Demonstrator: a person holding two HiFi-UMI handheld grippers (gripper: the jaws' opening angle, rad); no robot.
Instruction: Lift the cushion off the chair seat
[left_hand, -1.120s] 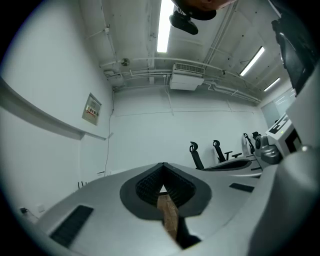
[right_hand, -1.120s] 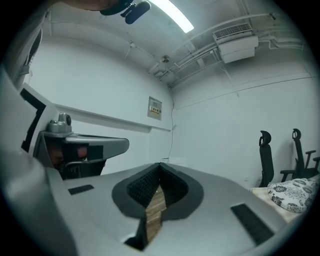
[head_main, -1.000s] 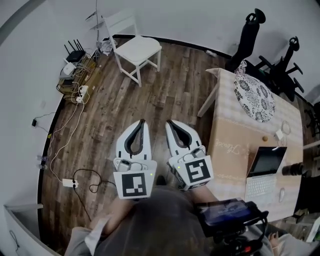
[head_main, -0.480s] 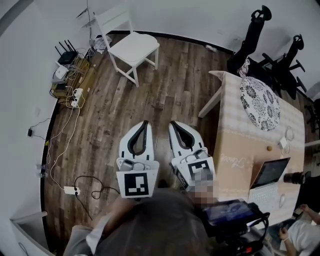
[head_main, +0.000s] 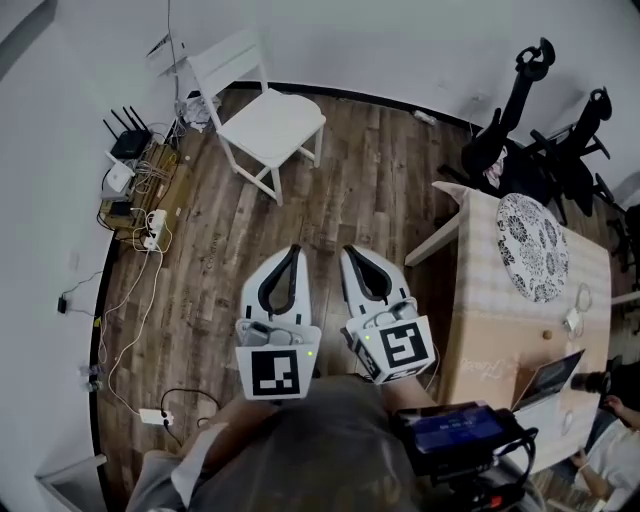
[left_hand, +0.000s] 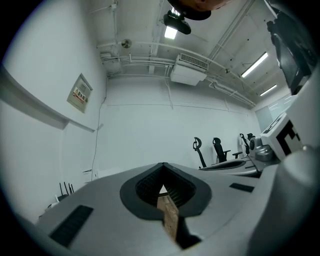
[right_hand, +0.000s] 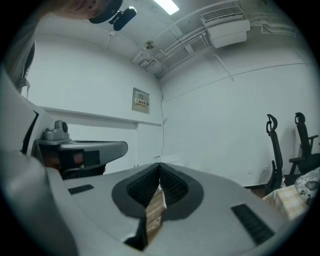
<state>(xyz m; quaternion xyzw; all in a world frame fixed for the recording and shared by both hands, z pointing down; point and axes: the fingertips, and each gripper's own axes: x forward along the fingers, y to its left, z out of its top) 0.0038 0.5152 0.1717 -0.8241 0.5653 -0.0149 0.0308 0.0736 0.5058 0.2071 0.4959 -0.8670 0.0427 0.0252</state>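
A white wooden chair (head_main: 272, 124) stands at the far end of the floor, its seat bare. A round black-and-white patterned cushion (head_main: 533, 246) lies flat on the table (head_main: 478, 300) at the right. My left gripper (head_main: 295, 249) and right gripper (head_main: 347, 250) are held side by side over the wood floor, level, pointing toward the chair and well short of it. In the left gripper view the left gripper (left_hand: 162, 165) has its tips together with nothing between them. The right gripper (right_hand: 159, 165) looks the same in its own view. Neither touches the cushion.
Routers and a tangle of cables (head_main: 135, 175) lie along the left wall, with a power strip (head_main: 156, 415) on the floor nearer me. Black office chairs (head_main: 545, 120) stand at the back right. A laptop (head_main: 548, 372) sits on the table, and a person (head_main: 612, 452) is at the lower right.
Both grippers moved forward together, staying shut and side by side. The table and cushion slid right in the head view, and the white chair sits slightly nearer.
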